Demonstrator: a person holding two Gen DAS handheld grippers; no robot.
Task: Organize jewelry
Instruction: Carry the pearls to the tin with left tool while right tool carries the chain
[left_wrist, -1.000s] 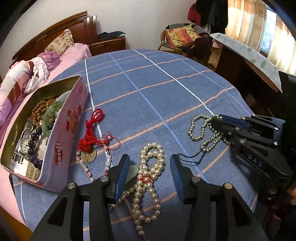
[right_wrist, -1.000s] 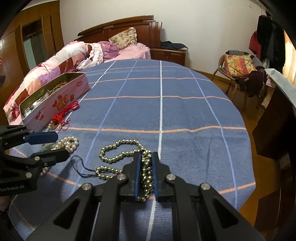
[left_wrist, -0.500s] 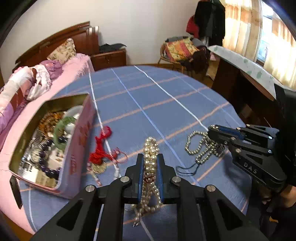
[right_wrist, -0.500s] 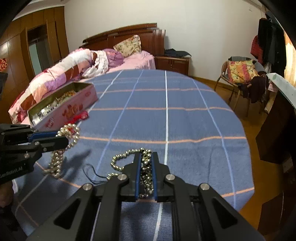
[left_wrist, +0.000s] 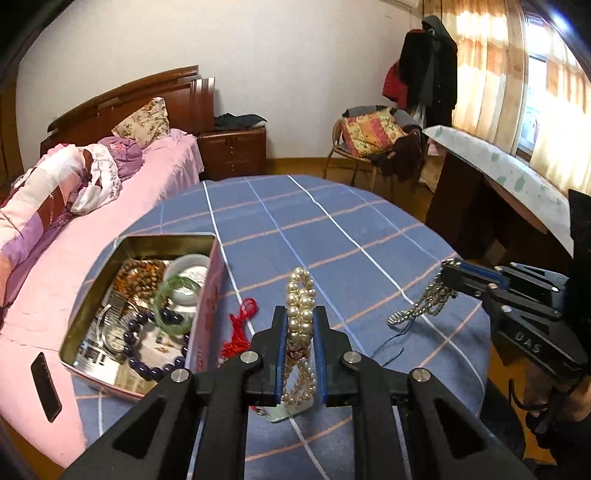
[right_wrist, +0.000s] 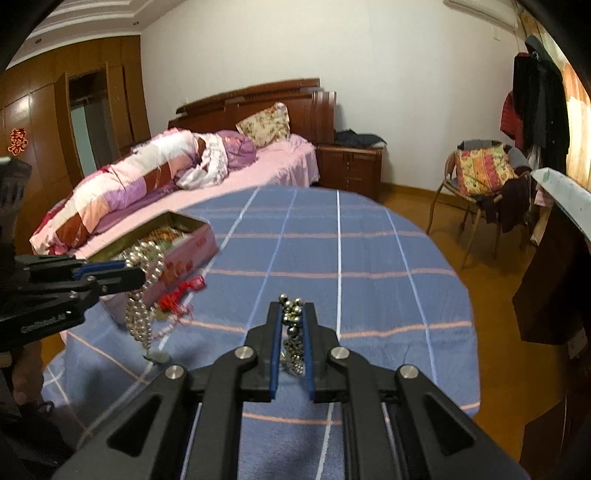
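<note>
- Holding a pearl necklace (left_wrist: 301, 325), the left gripper (left_wrist: 300, 343) has its fingers (left_wrist: 279, 350) pressed narrow on the strands; the pearls hang down in the air above the tabletop (left_wrist: 332, 229), and a small pale tag at their lower end is near the cloth.
- On the other side, the right gripper (right_wrist: 291, 332) has its fingers (right_wrist: 274, 350) closed on a silver bead necklace (right_wrist: 292, 325). The beads are lifted; in the left wrist view a thin dark cord from them trails down toward the cloth, but I cannot tell if it touches.
- Just beside the hanging pearls, a red knotted charm (left_wrist: 240, 328) lies on the blue checked cloth, close against the wall of the pink tin.
- Next comes the pink tin box (left_wrist: 210, 291), open, on the left part of the tabletop. Inside it I see a green bangle (left_wrist: 176, 301), a white bangle (left_wrist: 186, 275), brown beads (left_wrist: 138, 275), dark purple beads (left_wrist: 147, 365) and a watch (left_wrist: 112, 334).
- A black phone (left_wrist: 45, 386) lies on the pink bed (left_wrist: 44, 295) beside the tabletop.
- Farther back stand a wooden nightstand (left_wrist: 232, 151) and a chair (left_wrist: 369, 136) with a colourful cushion.
</note>
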